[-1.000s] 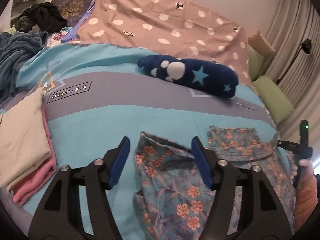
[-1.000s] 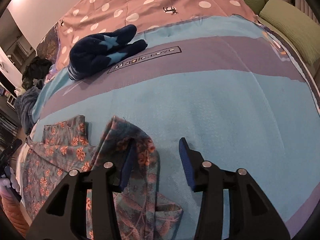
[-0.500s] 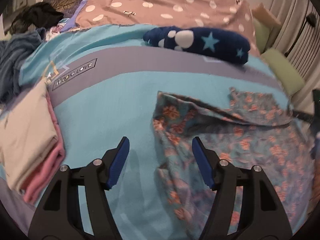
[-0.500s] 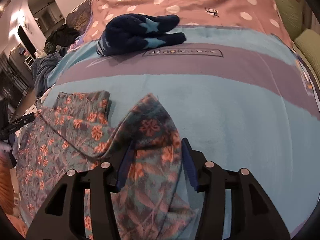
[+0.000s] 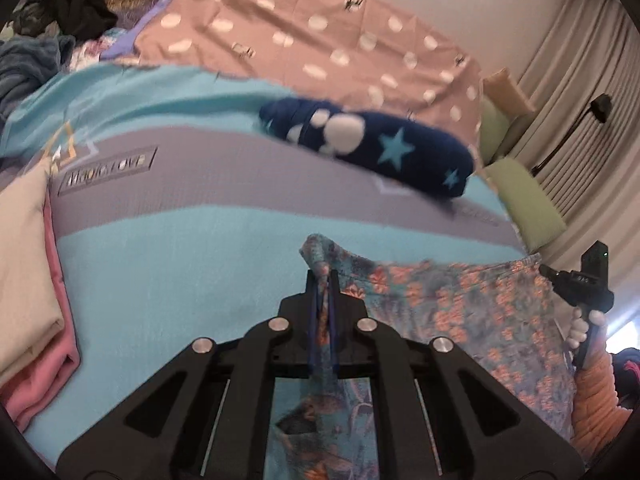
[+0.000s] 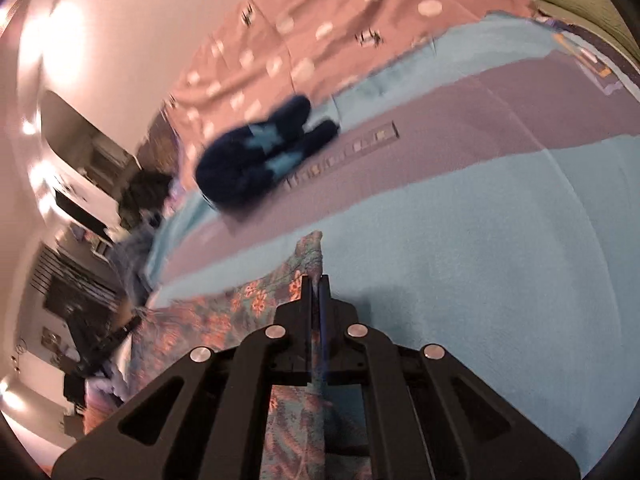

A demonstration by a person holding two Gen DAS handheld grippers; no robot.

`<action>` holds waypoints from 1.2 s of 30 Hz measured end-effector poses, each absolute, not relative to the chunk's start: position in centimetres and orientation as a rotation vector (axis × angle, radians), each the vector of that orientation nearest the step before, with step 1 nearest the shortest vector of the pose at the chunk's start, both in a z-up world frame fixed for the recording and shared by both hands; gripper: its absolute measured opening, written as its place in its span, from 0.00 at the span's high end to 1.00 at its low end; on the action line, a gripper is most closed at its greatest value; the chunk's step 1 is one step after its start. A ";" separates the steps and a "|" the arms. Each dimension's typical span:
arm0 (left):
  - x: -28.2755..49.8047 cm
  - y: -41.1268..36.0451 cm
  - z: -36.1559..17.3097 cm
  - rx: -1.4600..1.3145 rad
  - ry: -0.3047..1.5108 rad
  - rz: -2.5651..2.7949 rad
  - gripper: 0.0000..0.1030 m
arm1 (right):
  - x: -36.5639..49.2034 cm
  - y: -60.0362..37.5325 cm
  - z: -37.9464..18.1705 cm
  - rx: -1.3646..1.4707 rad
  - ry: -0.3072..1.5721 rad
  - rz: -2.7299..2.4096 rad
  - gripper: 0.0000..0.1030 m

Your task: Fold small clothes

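Observation:
A teal garment with orange flowers (image 5: 460,312) lies stretched across the blue bedspread (image 5: 168,272). My left gripper (image 5: 324,280) is shut on its left corner, with cloth bunched between the blue pads and sticking out past the tips. In the right wrist view the same floral garment (image 6: 224,320) runs off to the left, and my right gripper (image 6: 316,280) is shut on its other corner. The right gripper also shows at the far right of the left wrist view, held by a hand (image 5: 580,328) in an orange sleeve.
A navy plush garment with stars (image 5: 372,144) lies further back on the bed. Folded cream and pink clothes (image 5: 28,280) sit stacked at the left. A pink spotted cover (image 5: 320,40) lies behind, green cushions (image 5: 524,196) at the right, dark clothes (image 5: 76,4) piled at top left.
Both grippers went from open to shut, each pinching a corner of the floral garment. The garment, crumpled before, now hangs stretched between them. The right wrist view has tilted and blurred.

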State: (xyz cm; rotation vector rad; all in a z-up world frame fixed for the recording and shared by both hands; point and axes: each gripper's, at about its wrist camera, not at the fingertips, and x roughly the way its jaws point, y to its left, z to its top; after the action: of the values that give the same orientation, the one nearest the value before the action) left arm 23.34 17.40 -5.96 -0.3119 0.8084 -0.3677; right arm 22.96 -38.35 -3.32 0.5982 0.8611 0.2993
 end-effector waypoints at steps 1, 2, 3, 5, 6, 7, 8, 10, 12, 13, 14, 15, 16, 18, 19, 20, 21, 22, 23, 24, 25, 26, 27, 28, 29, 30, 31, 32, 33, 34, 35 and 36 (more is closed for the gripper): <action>23.3 17.3 -5.7 -0.302 0.802 -0.368 0.96 | 23.0 -38.1 -3.2 0.577 0.863 0.295 0.98; 23.5 17.2 -5.7 -0.283 0.806 -0.359 0.95 | 23.2 -37.9 -3.2 0.556 0.868 0.283 0.98; 23.8 17.0 -6.1 -0.272 0.817 -0.349 0.95 | 23.5 -37.5 -3.6 0.532 0.882 0.263 0.97; 24.4 16.6 -7.3 -0.223 0.848 -0.319 0.94 | 23.9 -37.0 -4.4 0.467 0.911 0.203 0.94; 24.6 16.5 -7.9 -0.205 0.858 -0.309 0.94 | 23.9 -36.5 -4.8 0.425 0.923 0.161 0.93; 24.6 16.5 -8.6 -0.207 0.871 -0.304 0.93 | 23.6 -36.2 -5.2 0.391 0.936 0.128 0.93; 24.4 16.7 -9.1 -0.230 0.885 -0.295 0.93 | 23.3 -36.1 -5.4 0.382 0.944 0.120 0.93; 23.7 16.8 -8.7 -0.238 0.877 -0.279 0.91 | 22.1 -36.1 -5.2 0.373 0.944 0.109 0.90; 22.3 16.5 -7.1 -0.211 0.845 -0.273 0.84 | 20.5 -36.2 -4.3 0.345 0.923 0.094 0.89; 21.4 16.3 -6.2 -0.194 0.826 -0.275 0.77 | 19.2 -36.2 -3.5 0.334 0.903 0.091 0.89; 20.1 15.9 -5.0 -0.175 0.800 -0.283 0.73 | 18.2 -36.2 -2.9 0.337 0.888 0.096 0.89; 19.0 15.5 -4.1 -0.168 0.784 -0.298 0.66 | 16.5 -36.1 -2.1 0.349 0.862 0.109 0.89; 17.8 15.1 -3.4 -0.168 0.767 -0.322 0.59 | 15.4 -35.9 -1.6 0.356 0.845 0.121 0.89; 14.8 13.4 -2.2 -0.173 0.750 -0.393 0.50 | 12.3 -34.9 -0.7 0.360 0.817 0.167 0.88; 14.0 12.9 -2.2 -0.170 0.752 -0.415 0.47 | 11.2 -34.4 -0.6 0.357 0.814 0.182 0.87; 12.6 11.7 -2.3 -0.161 0.764 -0.455 0.47 | 9.9 -34.0 -0.6 0.357 0.815 0.202 0.84; 11.7 10.8 -2.6 -0.154 0.777 -0.485 0.46 | 8.9 -33.7 -0.7 0.364 0.821 0.225 0.83; 10.8 9.9 -3.1 -0.149 0.795 -0.517 0.44 | 7.5 -33.5 -1.0 0.388 0.834 0.254 0.82; 10.0 8.7 -4.0 -0.138 0.827 -0.556 0.44 | 6.6 -33.6 -1.4 0.410 0.845 0.268 0.82; 9.6 7.9 -4.8 -0.125 0.853 -0.571 0.44 | 5.5 -33.8 -1.9 0.432 0.862 0.272 0.82; 9.1 6.9 -6.4 -0.098 0.902 -0.571 0.44 | 4.8 -33.8 -2.2 0.438 0.871 0.265 0.82; 8.9 6.1 -7.7 -0.059 0.934 -0.551 0.44 | 4.0 -34.1 -2.6 0.447 0.882 0.252 0.82; 8.4 5.6 -8.3 -0.024 0.921 -0.533 0.43 | 3.4 -34.3 -2.8 0.456 0.888 0.243 0.82; 8.0 5.1 -8.5 0.019 0.903 -0.516 0.43 | 2.3 -34.7 -3.2 0.471 0.896 0.231 0.82; 7.7 4.6 -8.0 0.056 0.903 -0.495 0.43 | 1.5 -34.9 -3.3 0.479 0.896 0.224 0.82; 7.7 4.4 -7.5 0.061 0.908 -0.487 0.43 | 0.8 -35.2 -3.3 0.488 0.889 0.221 0.82; 7.6 4.3 -6.8 0.045 0.916 -0.495 0.44 | -0.3 -35.6 -3.3 0.507 0.874 0.229 0.82; 7.4 3.9 -5.9 0.019 0.919 -0.520 0.44 | -1.1 -36.0 -3.3 0.526 0.858 0.243 0.80; 7.1 3.4 -5.2 0.016 0.914 -0.538 0.44 | -1.8 -36.3 -3.3 0.544 0.842 0.263 0.75; 6.7 2.5 -4.4 0.034 0.903 -0.556 0.43 | -2.3 -36.5 -3.4 0.561 0.832 0.294 0.73; 6.3 1.2 -3.5 0.068 0.888 -0.579 0.43 | -2.8 -36.7 -3.5 0.569 0.825 0.326 0.69; 6.2 0.0 -3.0 0.090 0.880 -0.601 0.43 | -3.0 -36.7 -3.5 0.565 0.816 0.355 0.66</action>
State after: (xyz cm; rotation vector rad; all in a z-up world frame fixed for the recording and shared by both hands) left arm 6.20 0.04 -3.01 0.0903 0.8800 -0.6011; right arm -3.03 -36.66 -3.55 0.5652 0.8165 0.3550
